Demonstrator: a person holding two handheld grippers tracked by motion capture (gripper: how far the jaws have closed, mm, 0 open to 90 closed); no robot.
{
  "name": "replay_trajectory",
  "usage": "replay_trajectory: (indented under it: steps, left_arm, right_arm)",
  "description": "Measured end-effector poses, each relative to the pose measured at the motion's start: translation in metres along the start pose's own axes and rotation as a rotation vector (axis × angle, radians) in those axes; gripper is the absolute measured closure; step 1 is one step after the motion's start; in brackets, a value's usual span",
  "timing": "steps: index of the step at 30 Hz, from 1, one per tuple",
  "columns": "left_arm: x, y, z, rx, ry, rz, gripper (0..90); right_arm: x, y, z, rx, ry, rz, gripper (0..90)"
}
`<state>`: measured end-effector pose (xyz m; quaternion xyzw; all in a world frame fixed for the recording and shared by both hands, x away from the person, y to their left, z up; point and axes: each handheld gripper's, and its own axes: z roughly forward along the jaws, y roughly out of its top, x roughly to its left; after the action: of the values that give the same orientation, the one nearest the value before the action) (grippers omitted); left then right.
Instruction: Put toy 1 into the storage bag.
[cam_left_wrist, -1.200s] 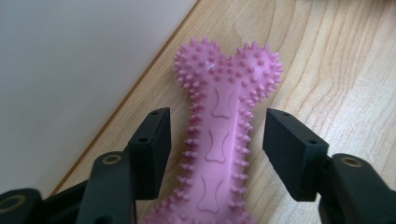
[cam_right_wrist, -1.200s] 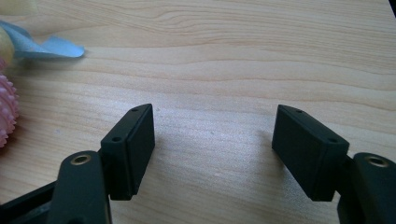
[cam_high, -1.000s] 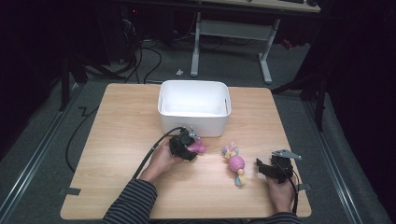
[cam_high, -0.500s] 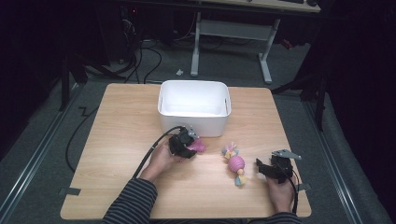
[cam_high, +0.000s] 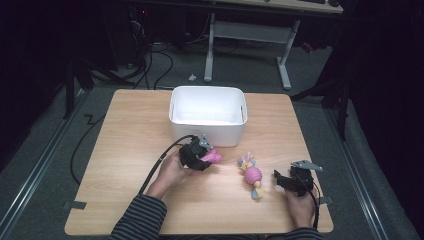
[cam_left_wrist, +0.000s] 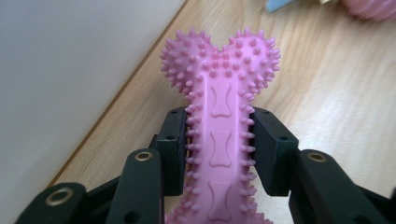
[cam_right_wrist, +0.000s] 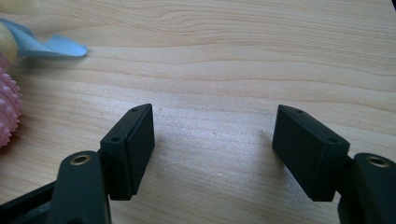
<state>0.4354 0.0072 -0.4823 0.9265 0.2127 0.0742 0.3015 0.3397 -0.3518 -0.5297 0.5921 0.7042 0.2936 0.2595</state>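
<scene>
Item 1: pink spiked bone toy (cam_left_wrist: 219, 135). We see it pinched by its shaft between the pads of the left gripper (cam_high: 199, 154), whose jaws have just been closing onto it; its knobbed end points away from the camera. In the high view it sits at 6 o'clock of the white bin (cam_high: 208, 100), just beside the front wall.

Item 2: pink ball toy with ribbon tails (cam_high: 252, 175), lying on the wooden table (cam_high: 130, 130) at 9 o'clock of the right gripper (cam_high: 285, 181), near but apart.

Item 3: right gripper, jaws spread wide over bare wood, nothing between them.

Step in hand, as we judge it: the grasp on the bone toy is made. The next move calls for a lift clear of the bin's rim, carrying toward 12 o'clock, then a release inside.
</scene>
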Motion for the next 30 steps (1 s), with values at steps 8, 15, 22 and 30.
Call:
replay_trajectory:
  steps: [8, 15, 22, 30]
  left_arm:
    - [0.002, 0.001, -0.037, -0.021, -0.025, -0.114, 59.4]
    - [0.001, 0.004, -0.075, -0.119, -0.056, -0.153, 59.4]
    - [0.006, 0.013, -0.104, -0.178, -0.063, -0.151, 59.5]
    - [0.013, 0.028, -0.129, -0.223, -0.030, -0.127, 59.5]
  right_arm:
    - [0.000, 0.000, 0.000, 0.000, 0.001, 0.000, 29.8]
    - [0.000, 0.000, 0.000, 0.000, 0.001, 0.000, 29.7]
    - [0.000, 0.000, 0.000, 0.000, 0.001, 0.000, 29.6]
    - [0.000, 0.000, 0.000, 0.000, 0.001, 0.001, 29.5]
